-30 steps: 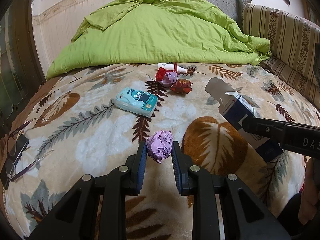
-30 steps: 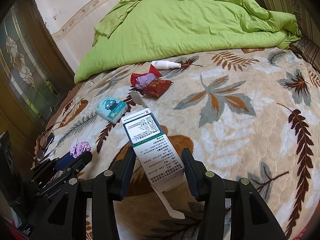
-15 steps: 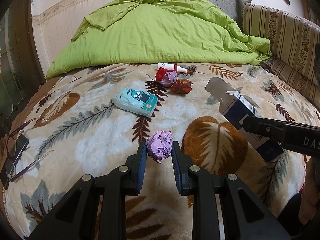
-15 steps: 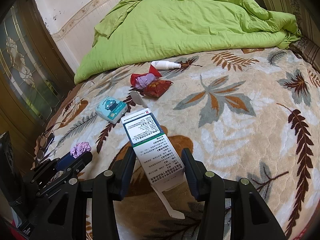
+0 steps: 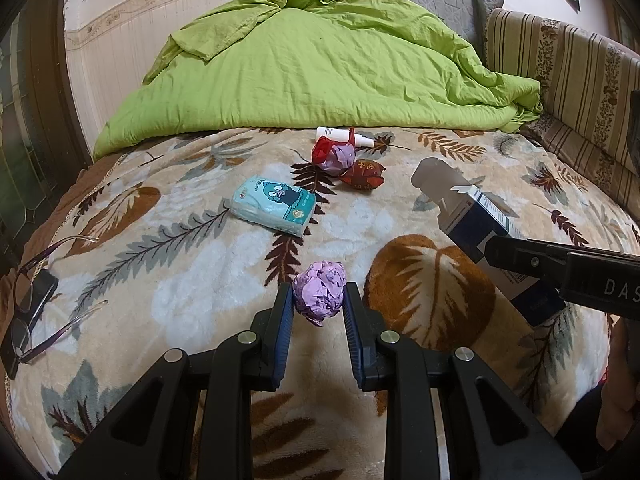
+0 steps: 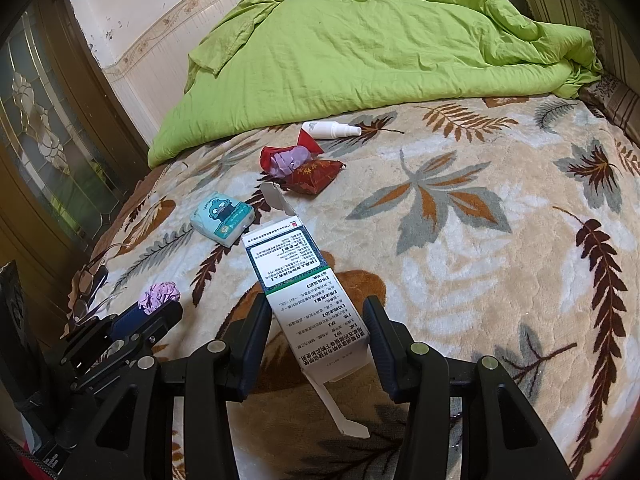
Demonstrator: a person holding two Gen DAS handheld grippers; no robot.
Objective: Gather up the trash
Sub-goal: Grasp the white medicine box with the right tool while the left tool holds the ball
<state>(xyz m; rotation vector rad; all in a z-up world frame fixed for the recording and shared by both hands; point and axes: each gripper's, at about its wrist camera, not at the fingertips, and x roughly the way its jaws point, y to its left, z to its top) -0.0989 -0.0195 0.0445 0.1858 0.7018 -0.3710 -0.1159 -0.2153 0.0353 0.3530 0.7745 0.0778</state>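
While it sits over the leaf-print blanket (image 5: 168, 280), the left gripper (image 5: 319, 300) pinches a crumpled purple paper ball (image 5: 320, 293) between both pads; tissue pack (image 5: 274, 204) and red wrappers (image 5: 348, 162) lie beyond, well apart. Right wrist view: right gripper (image 6: 318, 330) clamps an open-flapped medicine box (image 6: 304, 292), tilted, above the blanket; white spray bottle (image 6: 330, 129) near the green duvet (image 6: 380, 48).

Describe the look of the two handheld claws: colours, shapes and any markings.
Both are matte black plastic. The left claw has two angular arms with triangular cut-outs, round silver bolts at the joints and ribbed dark blue pads. The right claw is built the same, with silver bolts; from the left wrist view its side bears the white letters DAS.
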